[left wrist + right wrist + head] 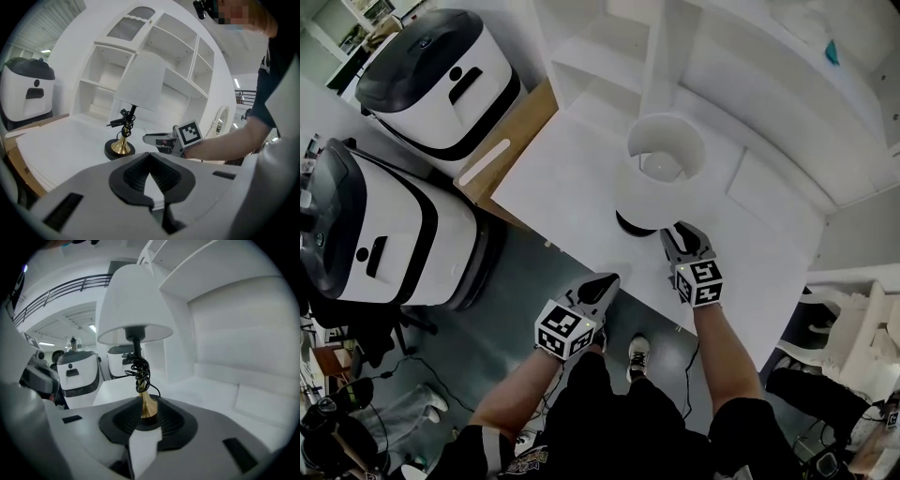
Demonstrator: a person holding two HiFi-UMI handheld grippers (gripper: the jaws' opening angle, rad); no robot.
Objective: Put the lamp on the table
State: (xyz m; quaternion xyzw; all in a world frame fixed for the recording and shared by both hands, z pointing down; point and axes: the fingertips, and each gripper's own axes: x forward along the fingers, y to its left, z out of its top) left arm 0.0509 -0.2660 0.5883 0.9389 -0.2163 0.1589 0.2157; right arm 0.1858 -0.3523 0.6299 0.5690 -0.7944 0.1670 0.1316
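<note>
A white open shelf unit fills the upper right, two rounded white-and-black machines stand left on a grey floor strewn with cables, and a white chair sits lower right.

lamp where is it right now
In the head view the lamp stands upright at centre on the white table, just beyond the right tool and in front of the white shelf unit.
</note>
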